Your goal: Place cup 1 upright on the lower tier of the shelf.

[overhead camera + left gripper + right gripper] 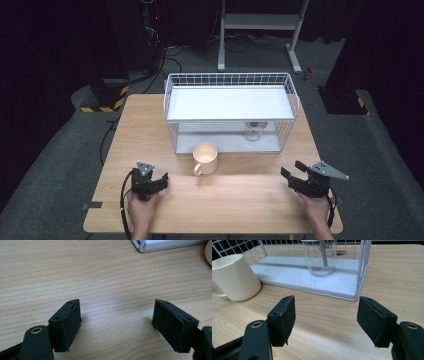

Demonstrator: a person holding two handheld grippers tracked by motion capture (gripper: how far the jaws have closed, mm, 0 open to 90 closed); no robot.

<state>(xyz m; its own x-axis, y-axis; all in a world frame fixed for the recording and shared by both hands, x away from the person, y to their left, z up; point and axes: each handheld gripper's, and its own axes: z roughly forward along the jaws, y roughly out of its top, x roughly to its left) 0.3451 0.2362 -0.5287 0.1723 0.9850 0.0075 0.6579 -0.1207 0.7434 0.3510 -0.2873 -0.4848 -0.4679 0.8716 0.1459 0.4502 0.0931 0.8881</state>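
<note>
We count one cream mug (205, 158) at table centre, before one wire rack (230, 80). One glass jar (253, 131), half hidden, stands at two o'clock. Our left gripper (152, 184) and right gripper (294, 176) gape empty.

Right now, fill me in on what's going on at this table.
A person sits at a wooden table with a hand-held gripper in each hand. The left hand-held gripper rests open over bare wood, holding nothing. The right hand-held gripper is open too, empty, facing a glass jar on the lower shelf of a white wire rack. A cream mug stands just in front of the rack, untouched.
</note>
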